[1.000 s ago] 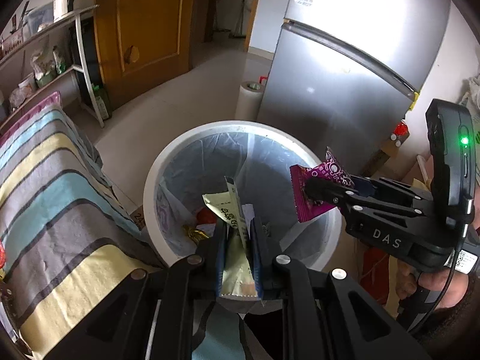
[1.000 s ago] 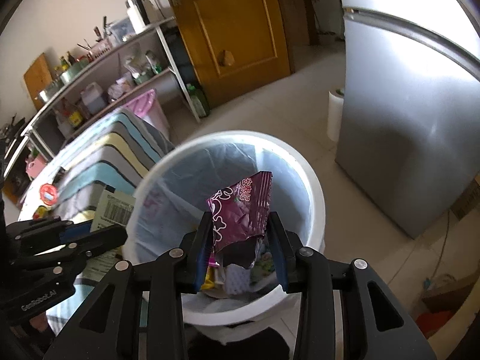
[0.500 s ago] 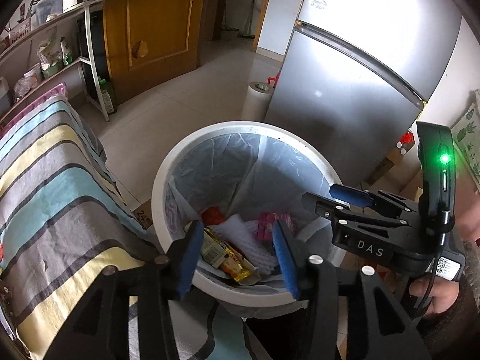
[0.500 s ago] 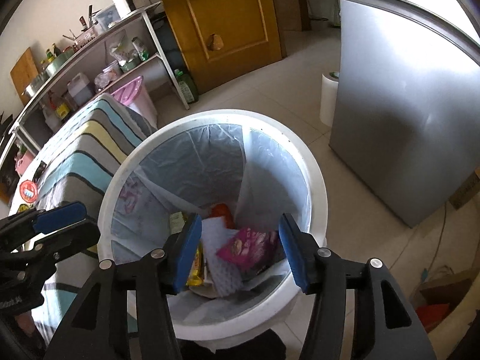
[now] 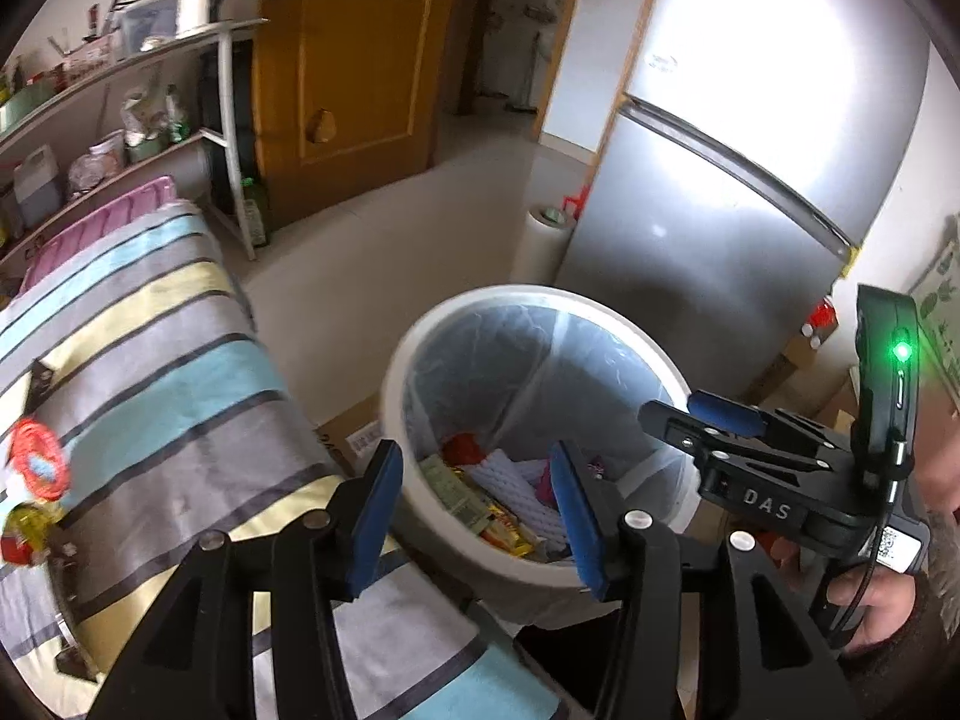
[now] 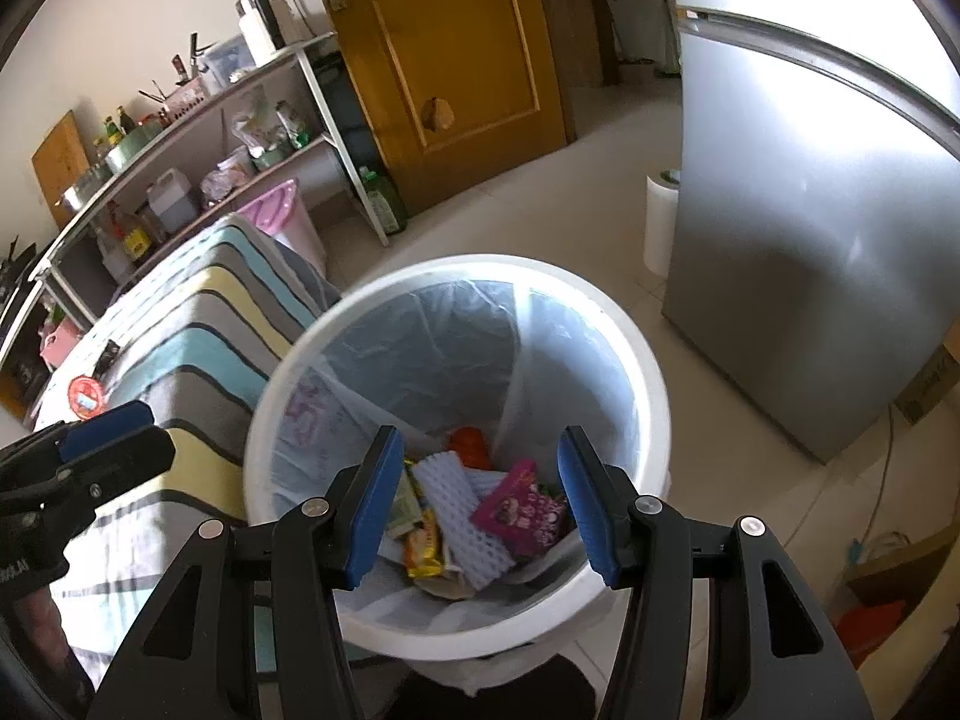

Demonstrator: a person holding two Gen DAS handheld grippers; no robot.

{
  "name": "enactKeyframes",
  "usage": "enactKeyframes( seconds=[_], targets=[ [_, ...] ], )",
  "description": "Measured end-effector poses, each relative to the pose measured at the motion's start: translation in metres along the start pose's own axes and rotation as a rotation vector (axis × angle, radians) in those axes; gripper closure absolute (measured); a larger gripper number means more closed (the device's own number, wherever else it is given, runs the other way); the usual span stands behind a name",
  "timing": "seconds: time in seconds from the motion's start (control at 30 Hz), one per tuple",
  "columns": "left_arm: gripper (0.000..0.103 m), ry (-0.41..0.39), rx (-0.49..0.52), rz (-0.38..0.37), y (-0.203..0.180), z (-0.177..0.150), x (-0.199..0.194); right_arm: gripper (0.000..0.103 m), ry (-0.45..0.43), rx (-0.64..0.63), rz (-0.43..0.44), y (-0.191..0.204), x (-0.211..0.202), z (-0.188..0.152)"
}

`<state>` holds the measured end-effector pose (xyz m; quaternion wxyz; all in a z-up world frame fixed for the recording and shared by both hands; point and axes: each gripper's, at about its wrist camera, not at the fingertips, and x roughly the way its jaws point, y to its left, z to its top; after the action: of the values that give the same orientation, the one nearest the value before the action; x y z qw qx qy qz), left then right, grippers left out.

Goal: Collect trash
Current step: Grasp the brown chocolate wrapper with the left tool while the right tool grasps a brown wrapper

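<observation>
Over the white lined plastic bin (image 6: 642,372), left gripper (image 5: 477,513) and right gripper (image 6: 480,501) now spread empty, purple wrapper (image 6: 522,510) dropped inside, half buried.

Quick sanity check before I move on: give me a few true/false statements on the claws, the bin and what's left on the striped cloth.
1. Both claws are open and empty. True: left claw, right claw.
2. The purple wrapper is held in the right claw. False: it lies inside the bin.
3. The bin has a plastic liner. True.
4. The bin is empty. False: it holds wrappers and a white foam net.
5. A red item lies on the striped cloth. True.
</observation>
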<state>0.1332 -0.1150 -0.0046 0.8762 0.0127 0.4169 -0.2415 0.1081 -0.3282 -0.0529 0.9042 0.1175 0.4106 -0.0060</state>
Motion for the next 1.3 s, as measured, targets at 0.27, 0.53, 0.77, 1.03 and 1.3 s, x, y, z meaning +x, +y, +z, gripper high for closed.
enactKeyframes(
  seconds=[0.27, 0.53, 0.77, 1.03, 1.3],
  targets=[
    [0.047, -0.060, -0.064, 0.063, 0.041, -0.008, -0.034, 0.048, -0.032, -0.045, 0.055, 0.037, -0.013, -0.001],
    [0.044, -0.116, -0.148, 0.164, 0.094, -0.025, -0.071, 0.048, -0.049, -0.104, 0.128, 0.083, -0.017, 0.000],
    [0.043, -0.129, -0.229, 0.252, 0.143, -0.047, -0.096, 0.048, -0.034, -0.157, 0.201, 0.124, -0.009, -0.006],
    [0.043, -0.126, -0.333, 0.322, 0.192, -0.072, -0.112, 0.048, 0.010, -0.233, 0.260, 0.174, 0.004, -0.018],
    [0.042, -0.128, -0.373, 0.333, 0.220, -0.081, -0.118, 0.048, 0.065, -0.329, 0.337, 0.232, 0.017, -0.034]
  ],
)
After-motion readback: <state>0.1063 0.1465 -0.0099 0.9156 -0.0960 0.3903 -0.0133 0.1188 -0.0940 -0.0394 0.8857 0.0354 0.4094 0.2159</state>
